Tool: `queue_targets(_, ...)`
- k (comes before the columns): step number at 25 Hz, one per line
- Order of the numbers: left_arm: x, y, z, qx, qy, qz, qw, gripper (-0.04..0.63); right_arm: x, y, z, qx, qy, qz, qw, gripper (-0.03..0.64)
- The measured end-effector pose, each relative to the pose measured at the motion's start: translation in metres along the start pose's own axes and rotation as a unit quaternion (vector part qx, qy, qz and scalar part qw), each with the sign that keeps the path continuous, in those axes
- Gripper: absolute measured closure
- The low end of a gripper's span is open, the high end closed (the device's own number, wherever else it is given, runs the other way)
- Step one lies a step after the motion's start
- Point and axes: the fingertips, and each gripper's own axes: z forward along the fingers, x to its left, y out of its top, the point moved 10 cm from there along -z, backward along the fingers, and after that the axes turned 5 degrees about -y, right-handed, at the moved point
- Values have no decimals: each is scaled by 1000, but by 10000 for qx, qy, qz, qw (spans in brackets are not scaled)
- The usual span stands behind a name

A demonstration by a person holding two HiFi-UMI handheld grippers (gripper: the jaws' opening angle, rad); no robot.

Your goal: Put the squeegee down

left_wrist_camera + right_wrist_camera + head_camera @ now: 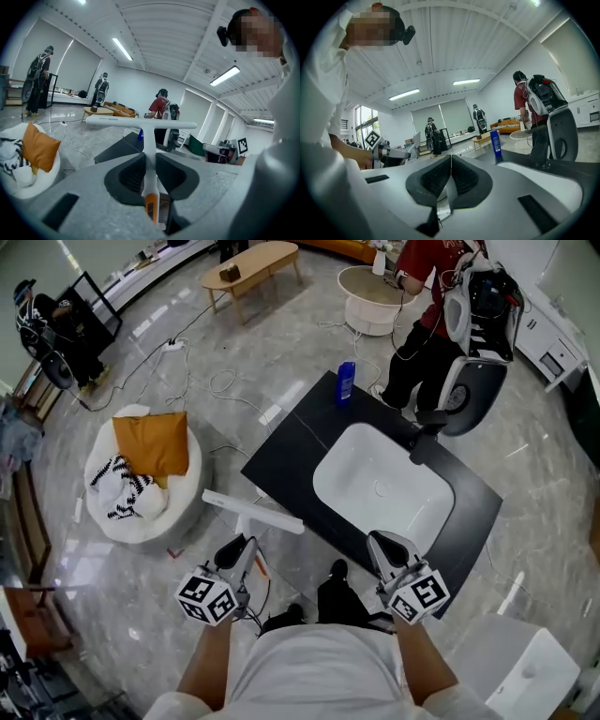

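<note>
A white T-shaped squeegee (253, 512) with an orange handle end is held in the air by my left gripper (240, 552), which is shut on its handle. The left gripper view has the squeegee (146, 125) rising from between the pads, blade crosswise at the top. Its blade hangs left of the black counter (291, 437), near the front-left edge. My right gripper (387, 550) is shut with nothing in it, over the front of the white sink basin (382, 486). In its own view the right gripper (450, 174) has its pads pressed together.
A blue bottle (345, 382) stands on the counter's far corner. A white beanbag (141, 486) with an orange cushion (152, 442) lies on the floor to the left. A person in red (424, 306) stands behind the counter by a round white table (370, 298). Cables trail across the floor.
</note>
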Motion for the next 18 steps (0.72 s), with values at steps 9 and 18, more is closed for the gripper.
queue_targets(9, -6, 61, 72, 488, 197, 209, 9984, 515, -67, 26, 18, -191, 162, 61, 9997, 601)
queue_targets(18, 15, 105, 132, 1178, 37, 525, 9916, 515, -100, 32, 47, -223, 19, 106, 9997, 601)
